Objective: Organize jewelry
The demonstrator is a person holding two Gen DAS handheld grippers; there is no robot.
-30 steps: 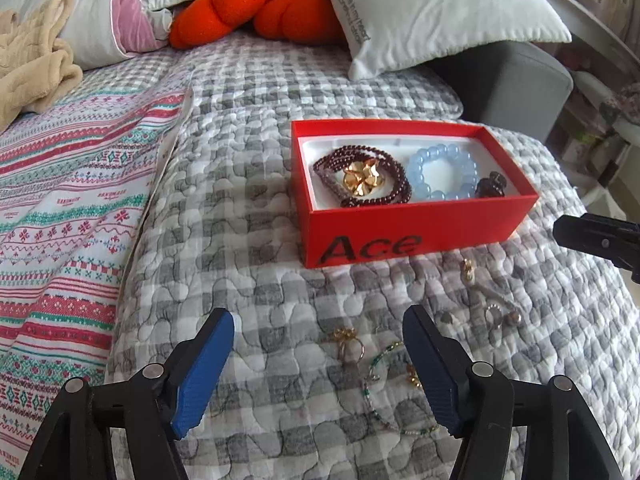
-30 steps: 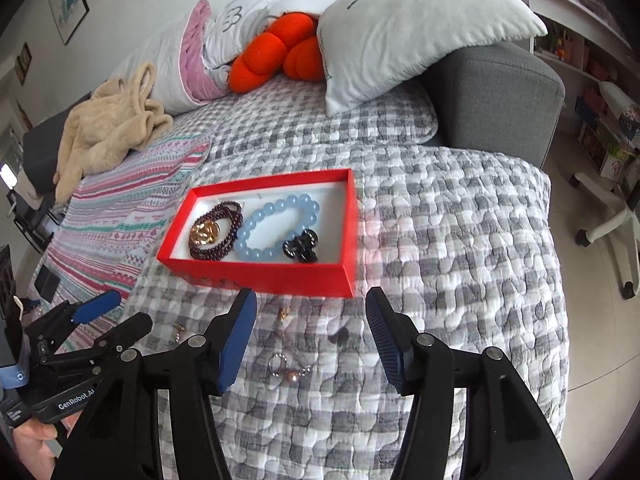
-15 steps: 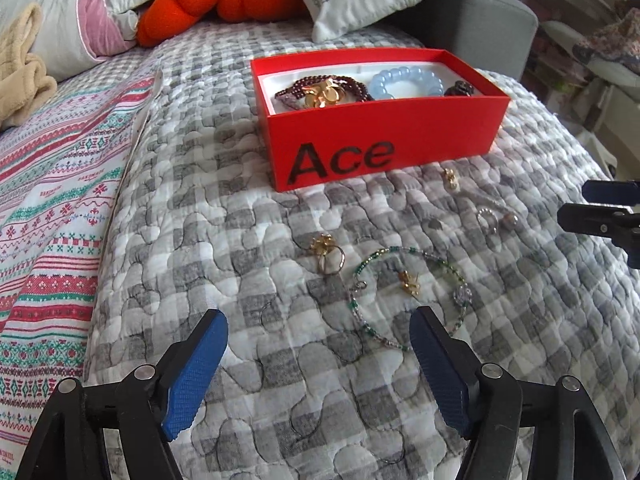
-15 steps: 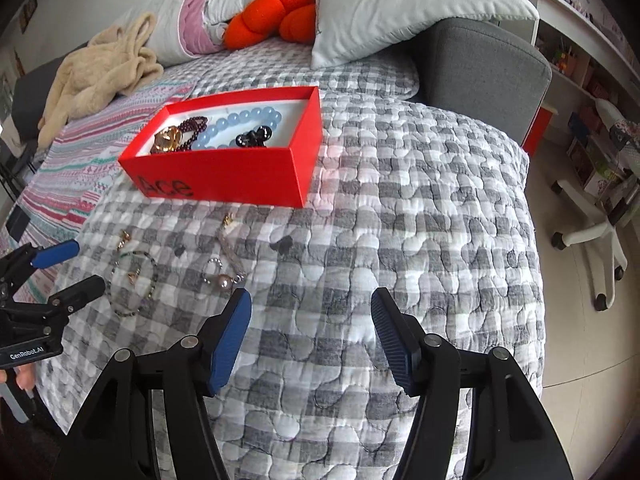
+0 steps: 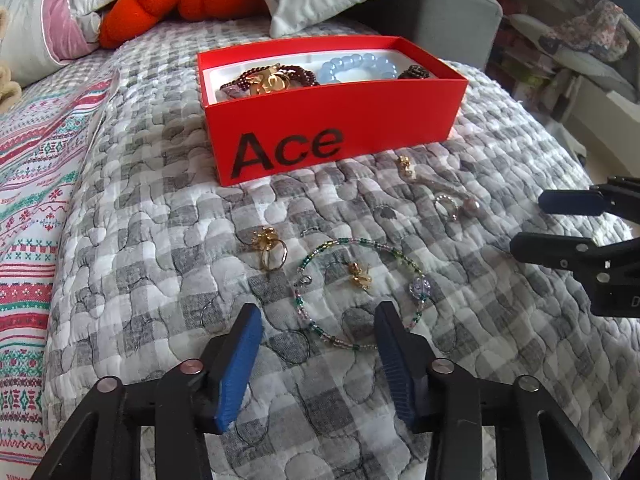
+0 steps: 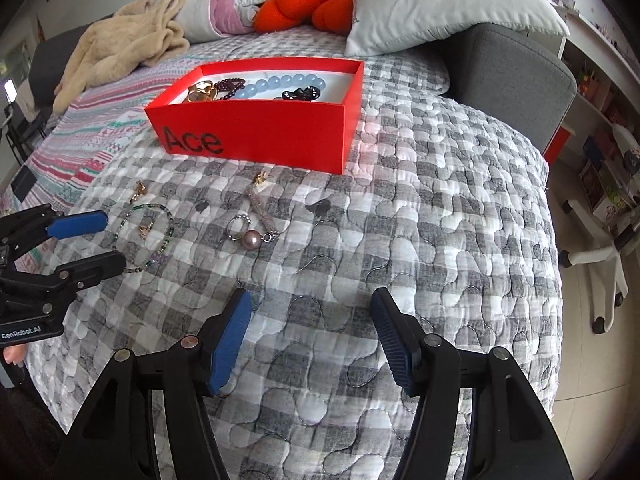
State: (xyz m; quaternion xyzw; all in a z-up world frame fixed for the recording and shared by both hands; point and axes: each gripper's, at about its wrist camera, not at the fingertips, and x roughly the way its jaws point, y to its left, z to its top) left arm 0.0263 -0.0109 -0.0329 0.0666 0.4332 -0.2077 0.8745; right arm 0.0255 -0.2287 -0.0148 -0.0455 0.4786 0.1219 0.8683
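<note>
Came down lower and nearer to the bed (image 5: pixel 160 240) than a moment ago. Left gripper (image 5: pixel 316 344) now closing, nothing between its blue pads yet, just short of the green bead bracelet (image 5: pixel 360 292). Gold ring (image 5: pixel 272 250) to its left, small gold earring (image 5: pixel 360 274) inside the bracelet loop. Further right, pearl ring (image 6: pixel 244 232) and thin chain (image 6: pixel 260 204) on the quilt. Red box (image 6: pixel 260 136) behind them, some beads already inside. Right gripper (image 6: pixel 310 332) released, empty, over bare quilt. Looks like the bracelet gets picked next, then goes in the box.
</note>
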